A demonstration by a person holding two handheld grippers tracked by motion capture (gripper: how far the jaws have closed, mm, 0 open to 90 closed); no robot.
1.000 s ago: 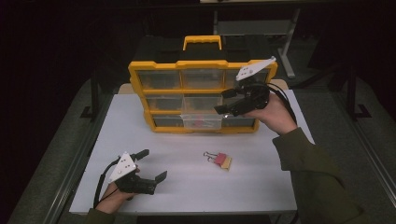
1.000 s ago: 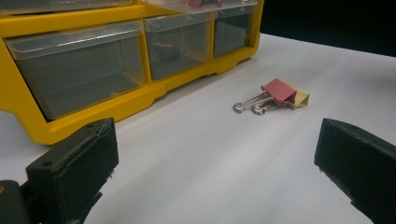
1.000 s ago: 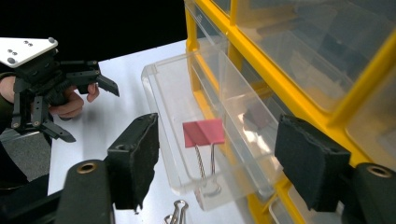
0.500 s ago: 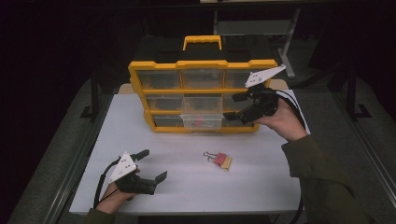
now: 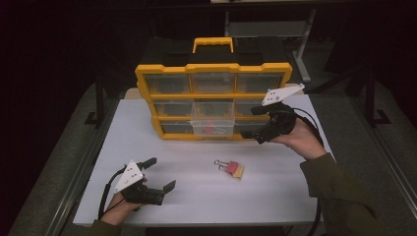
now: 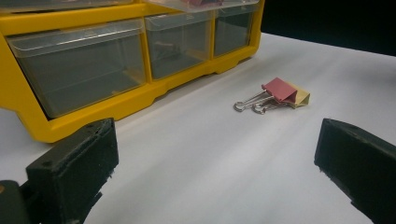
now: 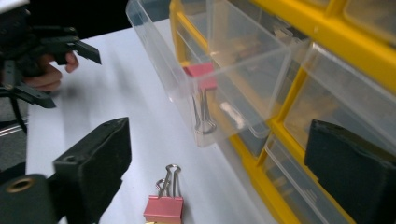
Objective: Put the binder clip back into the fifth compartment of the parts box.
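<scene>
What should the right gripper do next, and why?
Probably swing the right gripper, its jaws open and empty, down to the binder clips on the table. One pink clip already lies in the pulled-out clear drawer, so the rest likely follow.

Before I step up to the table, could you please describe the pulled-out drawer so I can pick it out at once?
Start from the yellow organiser standing upright at the back of the white table. In its middle column, below the top row, one clear drawer juts forward. Unlike its neighbours, which sit flush in the frame, it is slid out and holds a red binder clip.
</scene>
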